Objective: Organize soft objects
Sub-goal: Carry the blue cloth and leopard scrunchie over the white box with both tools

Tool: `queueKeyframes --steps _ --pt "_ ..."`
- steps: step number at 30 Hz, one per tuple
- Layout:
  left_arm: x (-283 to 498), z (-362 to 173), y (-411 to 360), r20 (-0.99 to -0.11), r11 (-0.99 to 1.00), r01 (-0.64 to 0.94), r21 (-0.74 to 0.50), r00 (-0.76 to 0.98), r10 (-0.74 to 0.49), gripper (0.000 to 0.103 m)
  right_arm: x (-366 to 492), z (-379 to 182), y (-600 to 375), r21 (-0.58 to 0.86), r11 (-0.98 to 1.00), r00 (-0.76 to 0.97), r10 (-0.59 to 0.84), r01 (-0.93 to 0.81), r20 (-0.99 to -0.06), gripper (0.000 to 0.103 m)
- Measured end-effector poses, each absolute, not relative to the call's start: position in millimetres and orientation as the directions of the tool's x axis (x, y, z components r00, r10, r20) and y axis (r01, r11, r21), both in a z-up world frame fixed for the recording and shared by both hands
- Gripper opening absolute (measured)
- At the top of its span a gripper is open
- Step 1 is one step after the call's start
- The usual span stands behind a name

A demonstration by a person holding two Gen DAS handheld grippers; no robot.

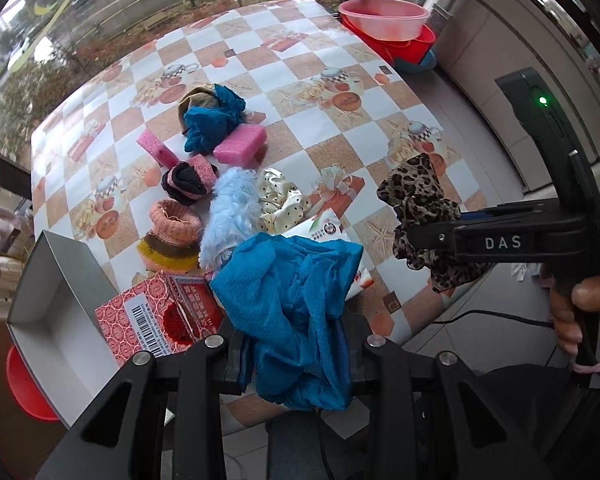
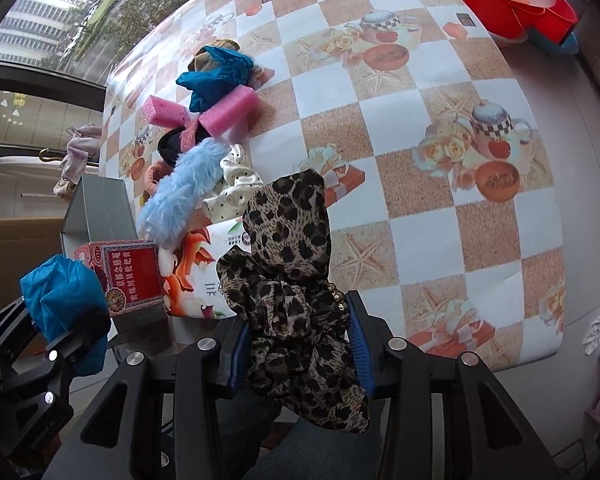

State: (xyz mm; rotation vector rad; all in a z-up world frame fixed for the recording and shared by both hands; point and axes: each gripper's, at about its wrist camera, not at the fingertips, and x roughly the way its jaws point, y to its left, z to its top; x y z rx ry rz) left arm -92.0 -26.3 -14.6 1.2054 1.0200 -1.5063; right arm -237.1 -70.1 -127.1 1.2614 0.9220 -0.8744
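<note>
— What do you hold in your left hand now?

— My left gripper [image 1: 296, 344] is clenched on a blue cloth [image 1: 296, 304]. The cloth is bunched between the two fingers and hangs above the near edge of the counter [image 1: 340, 152]. In the right view I see the same cloth at the left side, beside a red box [image 2: 134, 276].

— And the right hand?

— My right gripper [image 2: 300, 344] is grasping a leopard scrunchie [image 2: 296, 288]. The blue pads [image 2: 360, 340] press on it from both sides, and it is lifted off the counter.

— What lies on the counter?

— A small pile of soft things. There is a light blue fluffy piece [image 1: 230, 216], and just beside it a cream scrunchie with dots [image 1: 278, 200]. Two pink sponges [image 1: 240, 146] lie farther back, and a second blue cloth [image 1: 212, 120] rests between them on something brown. Near the fluffy piece I see a black and pink sock [image 1: 188, 182] and an orange knitted sock [image 1: 174, 224].

— Is there any container?

— An open grey box [image 1: 56, 300] stands at the left near corner of the counter. Some red and pink basins [image 1: 384, 20] are stacked at the far right corner.
</note>
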Motion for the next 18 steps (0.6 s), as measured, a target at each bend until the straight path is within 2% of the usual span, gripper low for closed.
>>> queueKeyframes --steps 13,18 --pt "-37 -12 40 -0.963 -0.388 0.916 -0.105 -0.191 -0.189 0.035 -197 -134 24 0.359 -0.063 0.354 -0.086 0.931 -0.932 0.044" --pt "-4 -6 53 -0.951 -0.347 0.932 -0.108 -0.198 -0.237 0.035 -174 -127 43 0.342 -0.051 0.335 -0.102 0.938 -0.937 0.044"
